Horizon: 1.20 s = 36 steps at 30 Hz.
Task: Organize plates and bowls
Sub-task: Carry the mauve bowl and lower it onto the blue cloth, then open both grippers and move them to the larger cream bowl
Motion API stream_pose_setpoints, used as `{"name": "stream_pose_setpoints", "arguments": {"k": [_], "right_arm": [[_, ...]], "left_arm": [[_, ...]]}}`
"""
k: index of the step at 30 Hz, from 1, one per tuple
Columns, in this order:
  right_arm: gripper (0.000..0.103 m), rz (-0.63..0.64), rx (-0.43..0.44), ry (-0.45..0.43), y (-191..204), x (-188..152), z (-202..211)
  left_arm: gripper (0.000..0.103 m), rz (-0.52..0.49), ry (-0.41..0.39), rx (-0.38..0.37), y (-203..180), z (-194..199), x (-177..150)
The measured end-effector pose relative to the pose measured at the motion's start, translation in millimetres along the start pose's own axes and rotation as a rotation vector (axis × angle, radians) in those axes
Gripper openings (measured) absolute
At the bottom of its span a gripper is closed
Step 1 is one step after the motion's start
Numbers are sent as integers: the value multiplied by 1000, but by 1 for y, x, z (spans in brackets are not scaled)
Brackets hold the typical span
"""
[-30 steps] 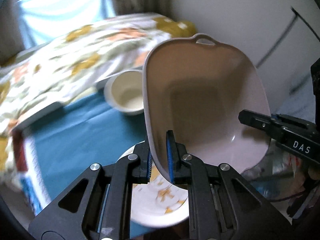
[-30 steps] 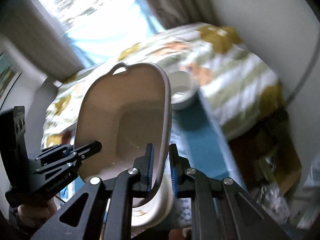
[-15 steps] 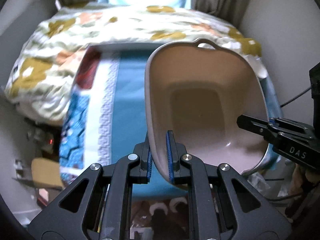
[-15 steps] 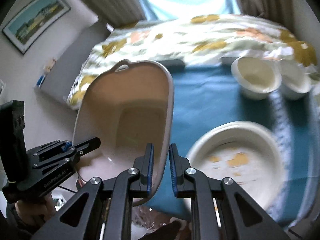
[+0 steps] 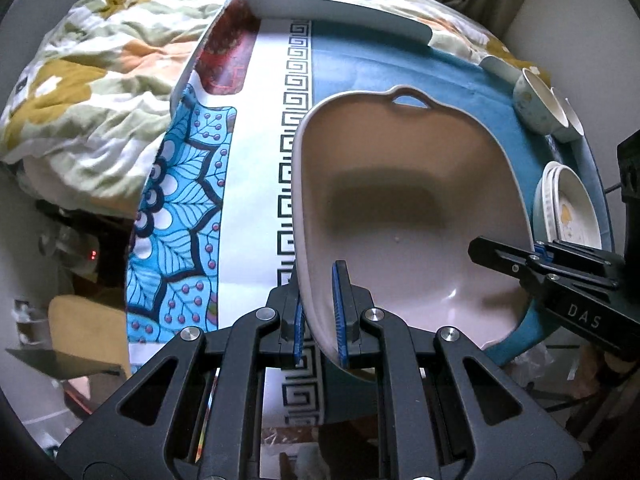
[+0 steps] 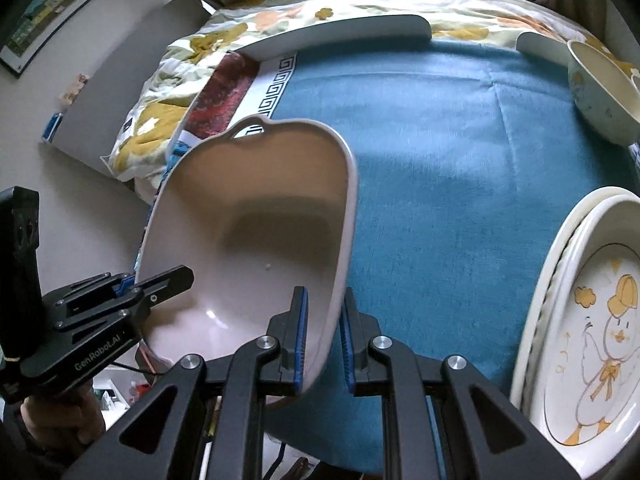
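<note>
both the left gripper [image 5: 320, 312] and the right gripper [image 6: 323, 338] are clamping opposite rims of the stiff, glossy, likely heavy and breakable beige baking dish [image 5: 408, 216], which is hovering over the teal tablecloth [image 6: 432, 128] near its left patterned edge

Open teal tablecloth [image 6: 432, 152] between the held beige basin [image 6: 256, 232] and stacked duck plates [image 6: 580, 320] at right, cream bowls [image 6: 600, 92] blocking the far right corner, grey tray edge [image 6: 344, 32] along the back, rumpled quilt [image 5: 92, 72] crowding the left.
</note>
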State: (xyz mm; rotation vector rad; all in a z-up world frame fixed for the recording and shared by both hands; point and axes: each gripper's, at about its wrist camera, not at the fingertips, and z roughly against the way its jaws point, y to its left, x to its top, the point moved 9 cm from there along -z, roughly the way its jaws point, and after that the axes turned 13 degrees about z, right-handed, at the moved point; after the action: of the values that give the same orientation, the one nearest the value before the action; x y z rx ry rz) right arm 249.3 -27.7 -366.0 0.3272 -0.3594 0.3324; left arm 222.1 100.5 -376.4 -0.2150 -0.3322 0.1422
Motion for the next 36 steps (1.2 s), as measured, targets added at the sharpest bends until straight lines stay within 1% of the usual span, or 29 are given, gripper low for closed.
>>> {"name": "stream_pose_setpoints", "arguments": {"k": [3,6,8,9,10,11,12,13,14,15,21,24,27,28,29,30,31,32,33,34,35,36], "right_arm": [[14,-4,-20,-6,0,3,0],[14,-21,-21,-4,-1,2,-1],[14,-26,-22,0,-1,2,-1],[14,-28,-21,2,-2,0,0],[15,-33,-20,2,-2,-1,0],[19,-36,-21,1,-3,-3,1],[27,-40,-28,1,-4,-2,0],[32,-42,-33,-2,-5,-3,1],[42,-44,-35,-13,-6,-2,2],[45,-46,-29,-26,-6,-2,4],[45,-18,-24,-62,-4,-4,24],[45,4,-24,-96,1,-9,48],[46,18,-18,-138,5,-14,78],[49,20,-14,-147,5,-15,86],[61,19,-13,-154,4,-16,95],[80,17,-14,-169,2,-18,109],[89,15,-16,-179,-1,-18,115],[96,10,-26,-201,-6,-18,129],[97,5,-37,-219,-11,-18,138],[97,-3,-50,-235,-16,-17,147],[97,-13,-67,-254,-23,-18,158],[97,-23,-94,-295,-33,-17,174]], "left_arm": [[10,-9,-8,-10,0,-2,5],[11,-10,-11,-6,0,-4,7],[14,-7,-2,-9,-1,-5,7],[21,-8,7,-6,-2,-7,7],[32,-13,15,3,-2,-9,5],[39,-18,14,9,-2,-9,5],[50,-22,9,13,-2,-9,5],[55,-25,1,10,-3,-7,5],[55,-23,-4,6,-4,-6,5],[55,-20,-6,3,-4,-5,5],[55,4,-31,13,3,13,5],[55,18,-51,36,4,35,-1],[56,11,-95,49,-7,66,-8],[60,0,-113,48,-13,77,-10],[63,-16,-137,47,-23,89,-12],[73,-30,-162,39,-35,102,-13],[86,-38,-177,31,-42,109,-13],[92,-49,-203,13,-55,120,-13],[102,-55,-226,-3,-64,129,-11],[103,-68,-263,-28,-78,139,-9],[103,-77,-274,-38,-86,143,-7],[103,-87,-275,-48,-95,146,-5]]}}
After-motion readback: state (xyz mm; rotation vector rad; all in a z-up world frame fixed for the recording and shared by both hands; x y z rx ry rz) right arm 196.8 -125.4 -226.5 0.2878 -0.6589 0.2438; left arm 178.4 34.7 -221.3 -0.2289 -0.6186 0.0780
